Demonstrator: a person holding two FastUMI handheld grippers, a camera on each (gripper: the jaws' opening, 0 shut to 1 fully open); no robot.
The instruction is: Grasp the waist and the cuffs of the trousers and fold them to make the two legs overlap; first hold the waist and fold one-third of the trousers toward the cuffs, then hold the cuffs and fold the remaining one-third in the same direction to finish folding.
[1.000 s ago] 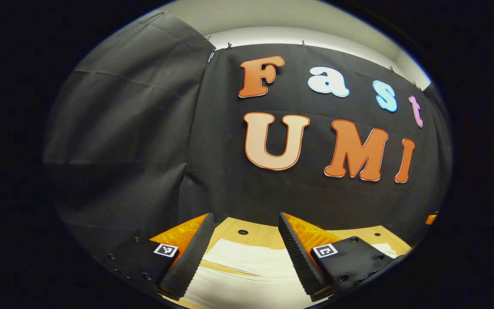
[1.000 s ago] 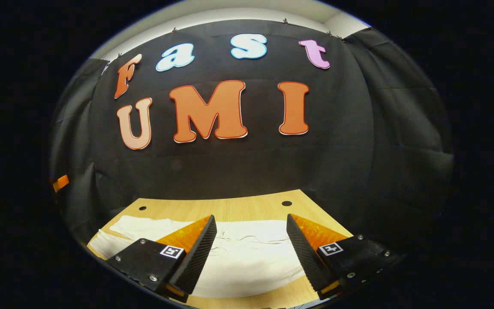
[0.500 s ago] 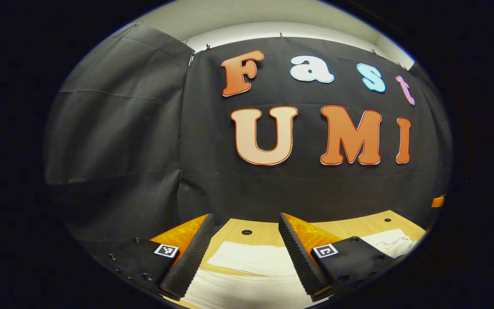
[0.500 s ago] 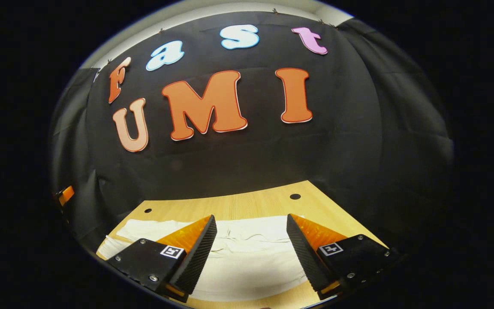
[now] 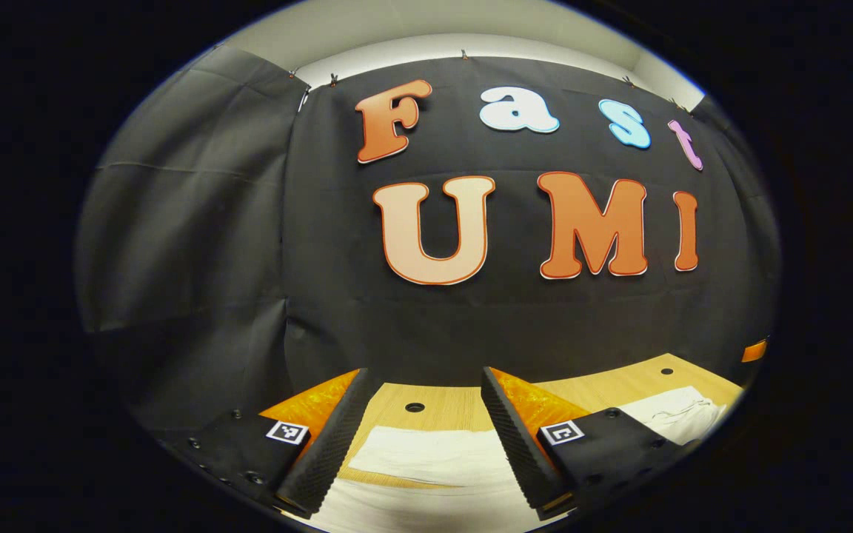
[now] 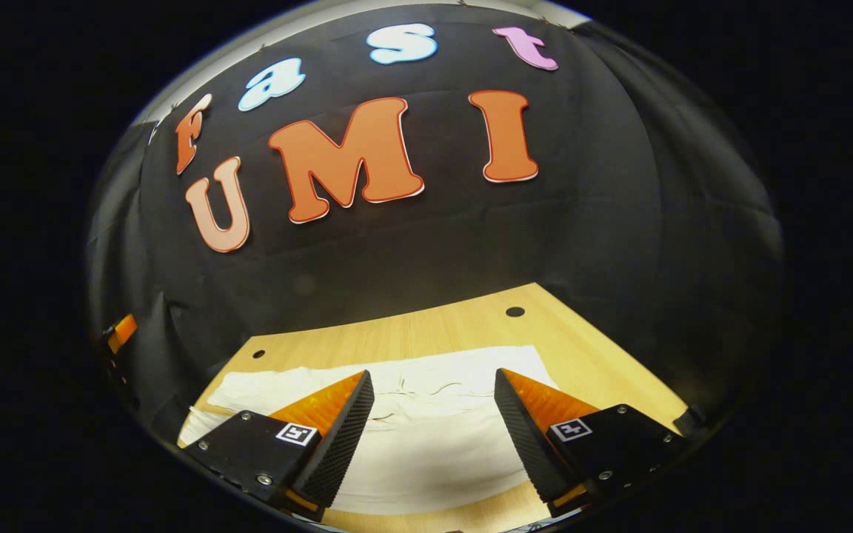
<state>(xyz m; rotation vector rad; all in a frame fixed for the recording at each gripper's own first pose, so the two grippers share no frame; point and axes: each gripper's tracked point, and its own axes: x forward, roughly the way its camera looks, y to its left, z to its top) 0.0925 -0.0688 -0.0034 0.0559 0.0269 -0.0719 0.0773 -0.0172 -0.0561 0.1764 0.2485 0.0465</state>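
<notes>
Right gripper [image 6: 434,437], jaws apart, hovers above white trousers' [image 6: 426,459] waist.

Sharp, evenly lit (edges fisheye-bent)

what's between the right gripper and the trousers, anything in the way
Nothing visible. The right gripper is open above the white trousers, which lie spread on the wooden table, with bare cloth showing between its fingers.

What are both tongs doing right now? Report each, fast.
Left tongs: open, holding nothing, above the white trousers.
Right tongs: open, holding nothing, above the trousers.
</notes>
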